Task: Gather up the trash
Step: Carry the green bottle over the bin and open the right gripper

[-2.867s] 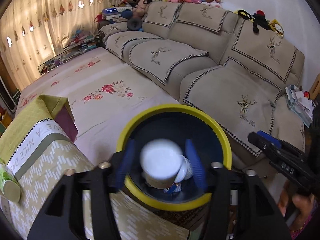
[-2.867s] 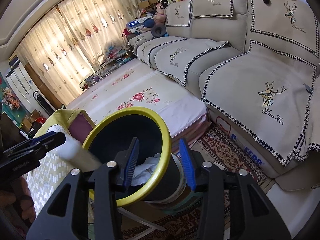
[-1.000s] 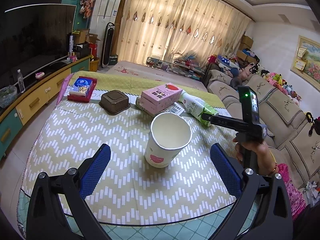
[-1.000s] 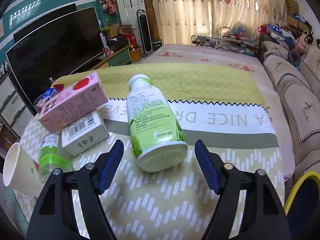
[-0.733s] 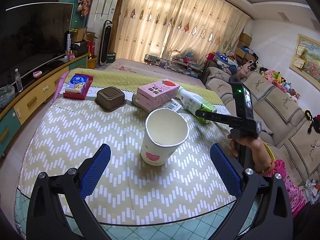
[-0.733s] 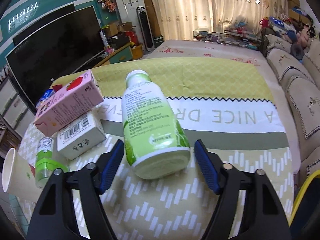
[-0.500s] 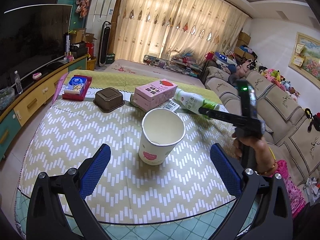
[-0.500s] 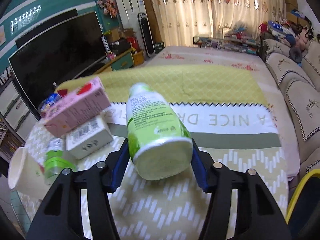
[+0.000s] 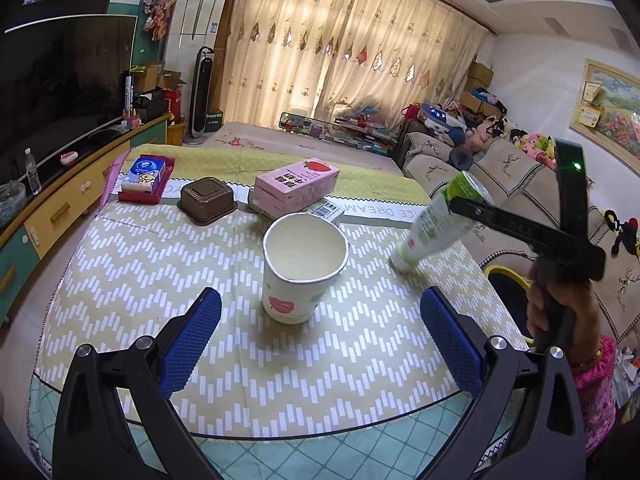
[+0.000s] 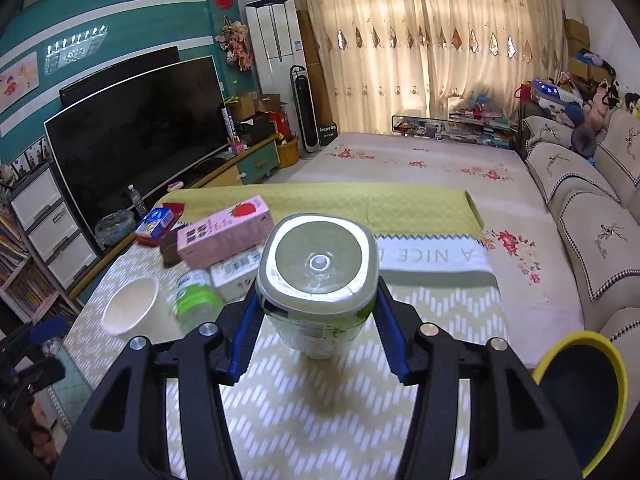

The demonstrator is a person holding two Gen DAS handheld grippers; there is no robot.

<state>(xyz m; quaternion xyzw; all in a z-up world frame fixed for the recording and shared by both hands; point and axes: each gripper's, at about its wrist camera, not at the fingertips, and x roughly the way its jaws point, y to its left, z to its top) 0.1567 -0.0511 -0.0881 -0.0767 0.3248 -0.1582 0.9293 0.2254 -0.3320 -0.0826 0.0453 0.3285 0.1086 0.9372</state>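
The green-and-white bottle (image 10: 317, 280) is being gripped by the right gripper (image 10: 316, 328), whose jaws have just been closing onto its sides; it is being held tilted, cap-end down, seemingly just clear of the table (image 9: 160, 280). The paper cup (image 9: 302, 268) is being framed upright between the wide-spread jaws of the left gripper (image 9: 320, 340), untouched. The yellow-rimmed bin (image 10: 580, 396) is being shown beside the table.

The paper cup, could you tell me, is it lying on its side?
No, the paper cup stands upright on the table, its open mouth facing up.
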